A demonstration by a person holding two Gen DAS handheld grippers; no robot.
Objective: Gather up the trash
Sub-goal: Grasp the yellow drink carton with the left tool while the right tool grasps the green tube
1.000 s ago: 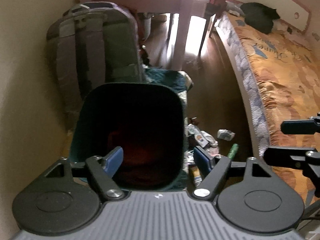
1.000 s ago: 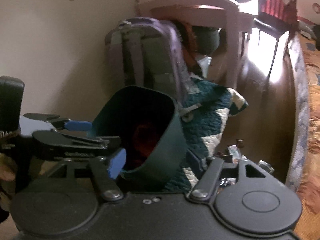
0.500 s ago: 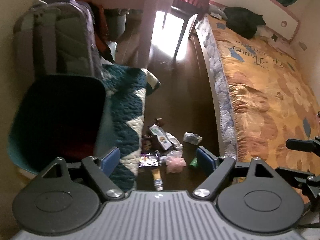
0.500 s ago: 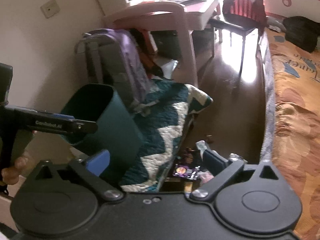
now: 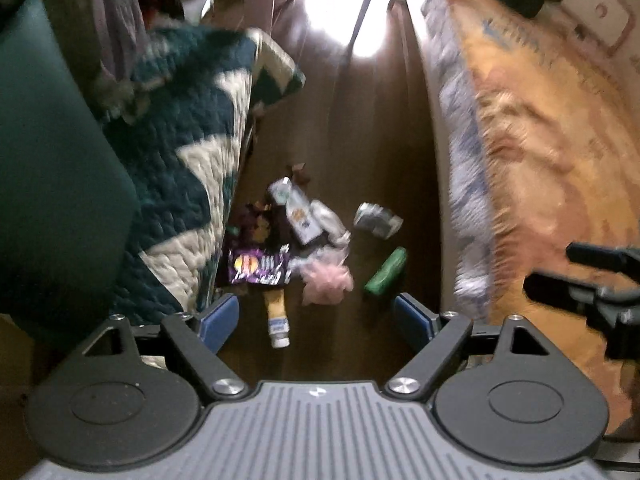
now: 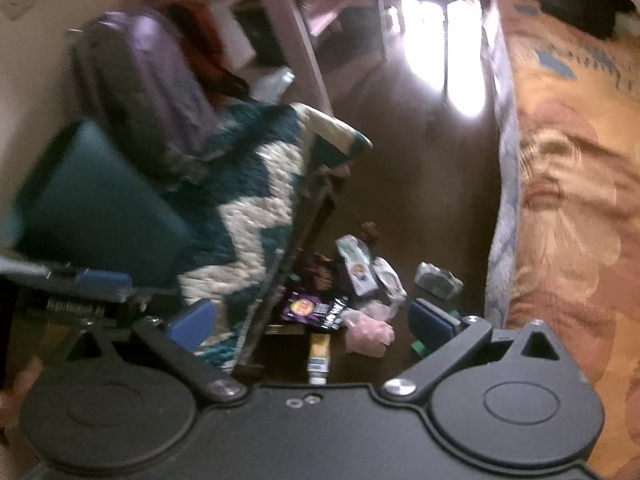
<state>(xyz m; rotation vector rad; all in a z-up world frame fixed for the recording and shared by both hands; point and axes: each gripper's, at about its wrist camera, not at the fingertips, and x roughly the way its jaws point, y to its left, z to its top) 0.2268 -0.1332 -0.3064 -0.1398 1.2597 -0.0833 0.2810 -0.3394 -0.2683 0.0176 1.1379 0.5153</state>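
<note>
Only the right-wrist view shows the backpack behind the bin.

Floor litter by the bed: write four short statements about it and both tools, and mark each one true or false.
1. The purple snack wrapper lies on the wooden floor. True.
2. The left tool grips the small bottle. False: it is open and holds nothing.
3. The pink plastic wad lies between the wrapper and the green packet. True.
4. The right tool is shut. False: it stands wide open and empty.
</note>
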